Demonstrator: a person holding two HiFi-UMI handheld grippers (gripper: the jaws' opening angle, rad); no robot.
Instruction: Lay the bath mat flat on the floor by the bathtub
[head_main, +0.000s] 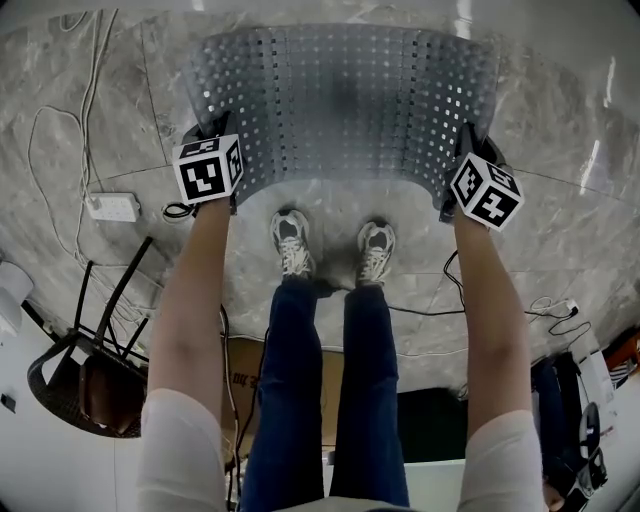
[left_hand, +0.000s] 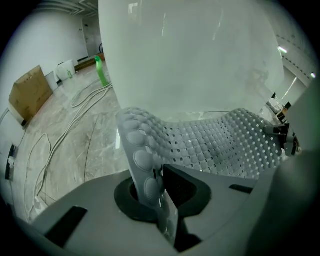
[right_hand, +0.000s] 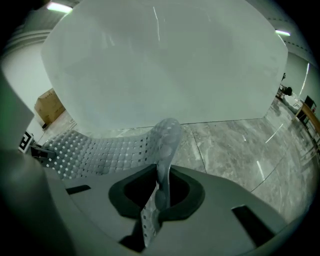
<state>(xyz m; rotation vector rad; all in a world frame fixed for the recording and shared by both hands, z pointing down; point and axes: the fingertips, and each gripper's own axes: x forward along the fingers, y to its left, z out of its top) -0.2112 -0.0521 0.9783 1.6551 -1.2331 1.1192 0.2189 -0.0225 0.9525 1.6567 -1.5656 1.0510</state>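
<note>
A grey, translucent perforated bath mat (head_main: 340, 100) hangs spread between my two grippers above the marble floor, sagging in the middle. My left gripper (head_main: 205, 150) is shut on the mat's near left corner, and its own view shows the bumpy mat edge (left_hand: 142, 160) pinched in the jaws. At the near right corner my right gripper (head_main: 465, 165) is shut on the mat too, with the mat edge (right_hand: 162, 165) clamped upright. The white bathtub (left_hand: 190, 55) rises just beyond the mat; in the right gripper view the bathtub (right_hand: 165, 65) fills the upper frame.
The person's feet in white sneakers (head_main: 330, 245) stand just behind the mat. A power strip (head_main: 112, 207) and cables lie on the floor at left. A black chair (head_main: 85, 375) stands at lower left. A cardboard box (left_hand: 30, 92) and a green bottle (left_hand: 102, 72) are farther off.
</note>
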